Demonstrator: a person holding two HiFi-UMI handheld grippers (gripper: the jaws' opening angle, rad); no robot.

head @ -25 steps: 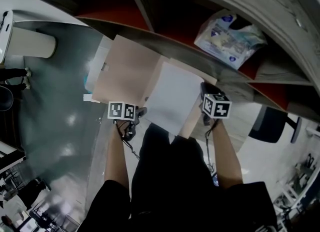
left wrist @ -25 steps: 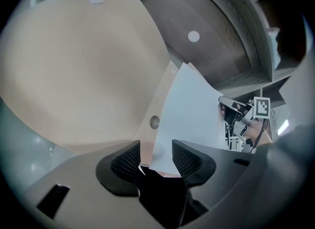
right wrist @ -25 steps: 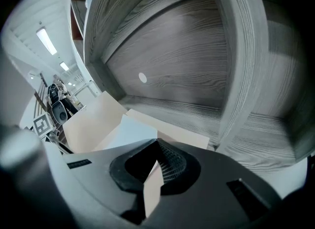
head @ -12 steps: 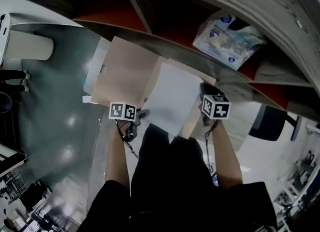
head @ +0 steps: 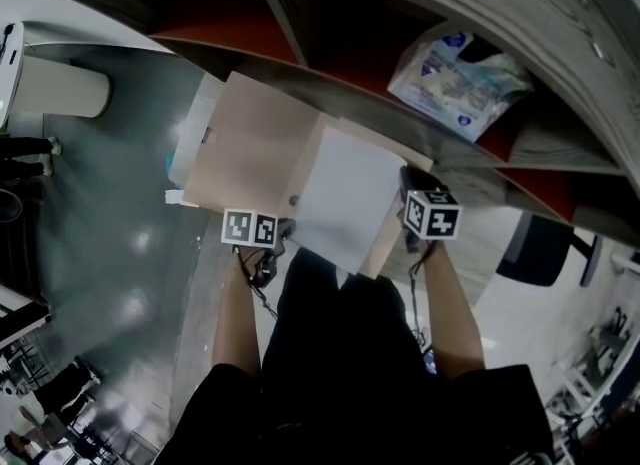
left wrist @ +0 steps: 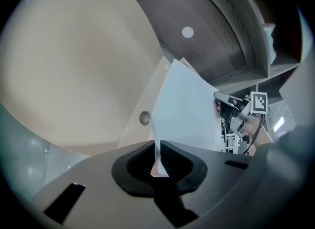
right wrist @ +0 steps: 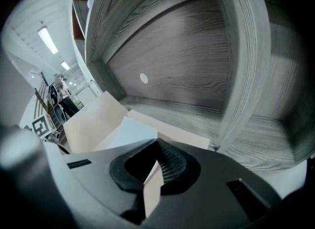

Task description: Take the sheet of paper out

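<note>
**Sheet pinched at its near corner, folder held at the right**

My left gripper (left wrist: 158,159) has just been closing, and its jaws now clench the near corner of the sheet (head: 345,198), which stands as a thin white edge between the pads. My right gripper (right wrist: 156,166) is clamped on the near right edge of the folder (head: 250,143).

The sheet lies on the folder's right half. A tan strip shows past its far and right edges. The folder's flap lies open to the left, and its far edge runs along the front of the shelf (head: 380,113); I think they touch, but the view is too steep to be sure. There is open floor (head: 100,223) left of the flap, and free room on my side of the sheet.

I count one sheet, one folder, one stud (left wrist: 144,118) on the folder, one pack (head: 458,75) on the shelf, and two grippers.
</note>
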